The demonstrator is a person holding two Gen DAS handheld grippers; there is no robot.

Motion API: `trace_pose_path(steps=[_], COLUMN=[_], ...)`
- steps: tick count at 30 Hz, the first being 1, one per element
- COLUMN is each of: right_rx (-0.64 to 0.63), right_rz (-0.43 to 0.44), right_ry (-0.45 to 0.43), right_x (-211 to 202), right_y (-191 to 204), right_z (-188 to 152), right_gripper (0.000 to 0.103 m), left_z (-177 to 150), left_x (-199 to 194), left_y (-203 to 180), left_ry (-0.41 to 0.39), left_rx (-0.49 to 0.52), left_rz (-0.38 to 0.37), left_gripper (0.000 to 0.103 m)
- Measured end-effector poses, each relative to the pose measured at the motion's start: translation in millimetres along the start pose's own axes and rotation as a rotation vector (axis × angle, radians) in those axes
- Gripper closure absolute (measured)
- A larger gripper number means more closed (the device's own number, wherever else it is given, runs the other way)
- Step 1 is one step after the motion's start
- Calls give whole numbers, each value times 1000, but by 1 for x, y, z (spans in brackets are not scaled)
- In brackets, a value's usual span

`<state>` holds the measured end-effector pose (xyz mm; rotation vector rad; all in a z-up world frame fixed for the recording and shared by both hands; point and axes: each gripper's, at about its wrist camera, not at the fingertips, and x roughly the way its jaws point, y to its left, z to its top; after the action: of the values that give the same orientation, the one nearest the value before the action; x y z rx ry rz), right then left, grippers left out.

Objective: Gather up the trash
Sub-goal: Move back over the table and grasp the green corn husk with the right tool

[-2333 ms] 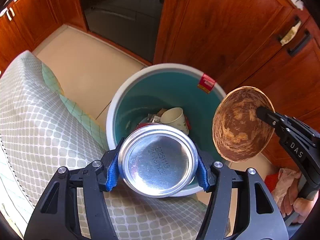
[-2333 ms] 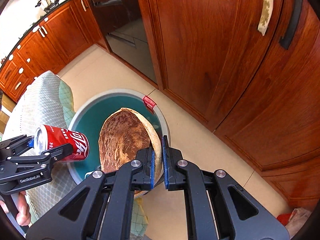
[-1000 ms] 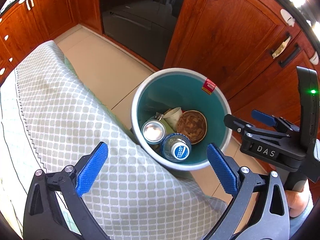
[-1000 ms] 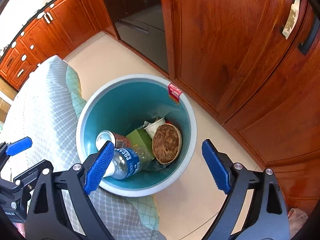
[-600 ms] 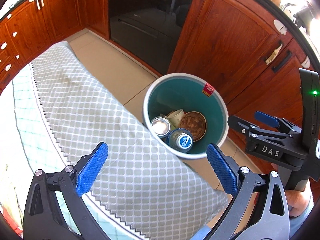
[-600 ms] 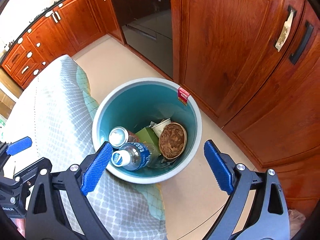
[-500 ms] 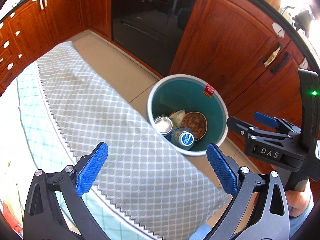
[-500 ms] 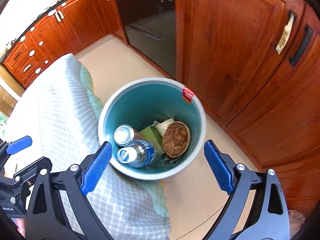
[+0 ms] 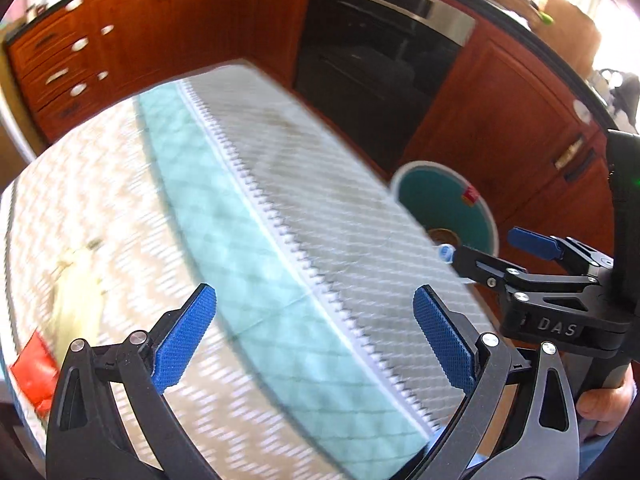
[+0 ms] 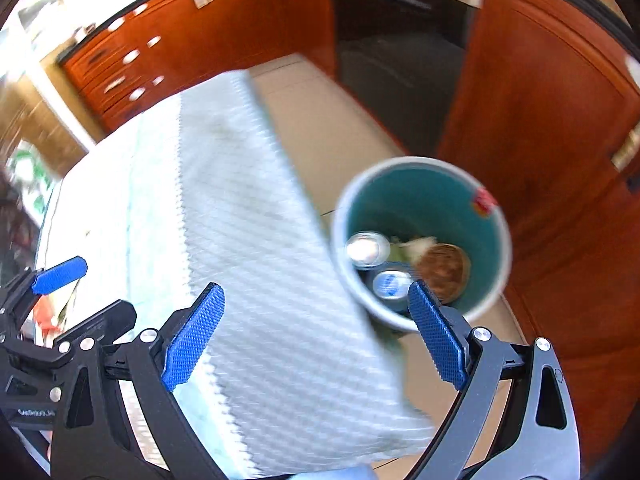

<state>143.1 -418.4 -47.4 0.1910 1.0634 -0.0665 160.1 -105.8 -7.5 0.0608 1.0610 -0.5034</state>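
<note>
Reddish wooden cabinets with pale knobs line the walls around a black built-in oven, above a beige tiled floor, with bright daylight at the upper edges.

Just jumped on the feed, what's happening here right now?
A person is collecting trash with a gripper in each hand. Both the left gripper and the right gripper are open and empty, held over the cloth-covered table. The teal bin on the floor beside it holds a can, a bottle and a brown bowl. Blurred red and yellowish items lie on the table.
</note>
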Motion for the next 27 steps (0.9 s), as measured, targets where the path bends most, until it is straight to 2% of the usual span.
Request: trace_pose_path(steps=[4,13,17,21,27], right_rx=[-80,-247,-298,-343,-384], right_rz=[56,160,210,255,267], right_ry=[22,74,104,124,154], right_x=[10,32,45,58,79], right_y=[59,182,231,267,298], right_z=[2,5,5,3,-2], right_gripper=[14,14,14,14,14], left_z=[-21,-77,-99,-111,-114], left_x=[-20,-54,-61,-59,-45], left_y=[61,186,234,255,255], left_ry=[-11,-18,-10,5,32], left_rx=[-103,-251,-339,-387,-366], left_rz=[44,194,217,199,184], left_gripper=[4,4,4,4,4])
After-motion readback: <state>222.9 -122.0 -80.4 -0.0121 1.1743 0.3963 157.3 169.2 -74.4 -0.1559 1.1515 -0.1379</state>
